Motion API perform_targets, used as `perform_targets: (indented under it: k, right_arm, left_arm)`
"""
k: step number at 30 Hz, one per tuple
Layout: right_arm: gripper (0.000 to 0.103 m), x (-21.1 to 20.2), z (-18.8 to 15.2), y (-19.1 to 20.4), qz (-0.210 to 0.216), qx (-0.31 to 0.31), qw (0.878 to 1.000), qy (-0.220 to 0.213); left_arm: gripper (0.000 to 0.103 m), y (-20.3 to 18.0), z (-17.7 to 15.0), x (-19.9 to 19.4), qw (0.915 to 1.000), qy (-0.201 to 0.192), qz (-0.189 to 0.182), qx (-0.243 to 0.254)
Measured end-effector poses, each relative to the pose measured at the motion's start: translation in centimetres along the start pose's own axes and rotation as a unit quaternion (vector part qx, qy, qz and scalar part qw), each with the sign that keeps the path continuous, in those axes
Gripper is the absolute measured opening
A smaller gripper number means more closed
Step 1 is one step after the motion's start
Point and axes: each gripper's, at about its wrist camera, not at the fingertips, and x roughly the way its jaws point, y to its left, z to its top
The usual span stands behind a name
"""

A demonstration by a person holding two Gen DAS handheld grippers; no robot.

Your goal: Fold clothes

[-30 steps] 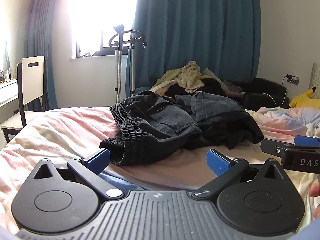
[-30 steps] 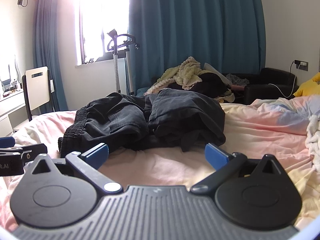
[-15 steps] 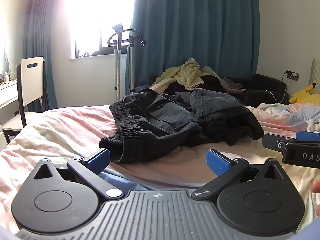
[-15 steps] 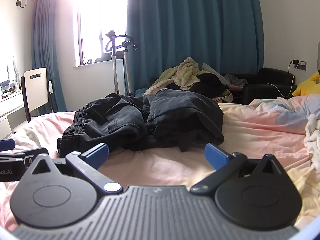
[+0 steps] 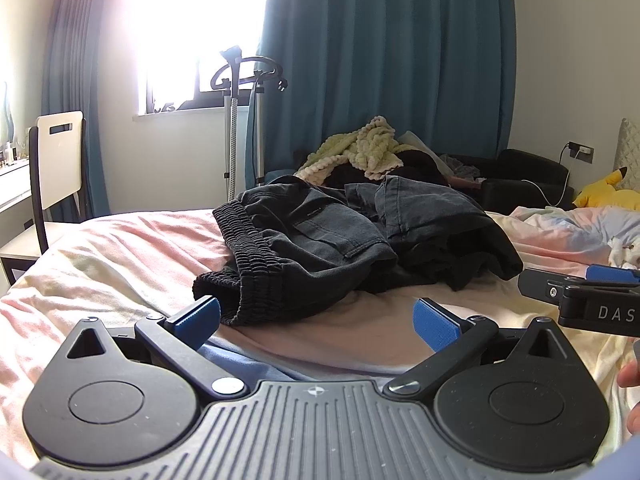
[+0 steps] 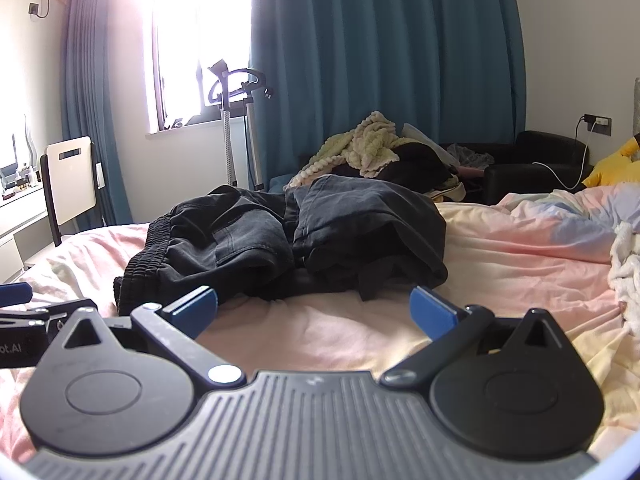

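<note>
dark grey shorts [image 5: 340, 240] lie crumpled in a heap on the bed [image 5: 120, 248], straight ahead of both grippers and not touched by either. the left gripper [image 5: 316, 320] hovers low over the pink sheet with its blue-padded fingers [image 5: 198, 316] spread wide, holding nothing; the ribbed elastic waistband [image 5: 248, 256] of the shorts sits just beyond its left fingertip. the right gripper [image 6: 314, 306] is also spread apart and empty, with the folded-over leg end of the shorts ahead of it and a little to its left (a loose dark corner hangs down just beyond its right finger). each gripper shows at the edge of the other's view, side by side and near each other. far behind the shorts, a pile of knitted cream blanket [image 6: 368, 144] rests in front of the teal curtain [image 6: 380, 48].
</note>
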Motion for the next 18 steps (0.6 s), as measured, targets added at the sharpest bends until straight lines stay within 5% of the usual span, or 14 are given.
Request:
perform_targets:
  k: [18]
  right_arm:
    - [0.103, 0.26, 0.07, 0.01, 0.002, -0.002, 1.000, 0.005]
  left_arm:
    - [0.103, -0.12, 0.17, 0.56, 1.0000, 0.003, -0.001, 0.002]
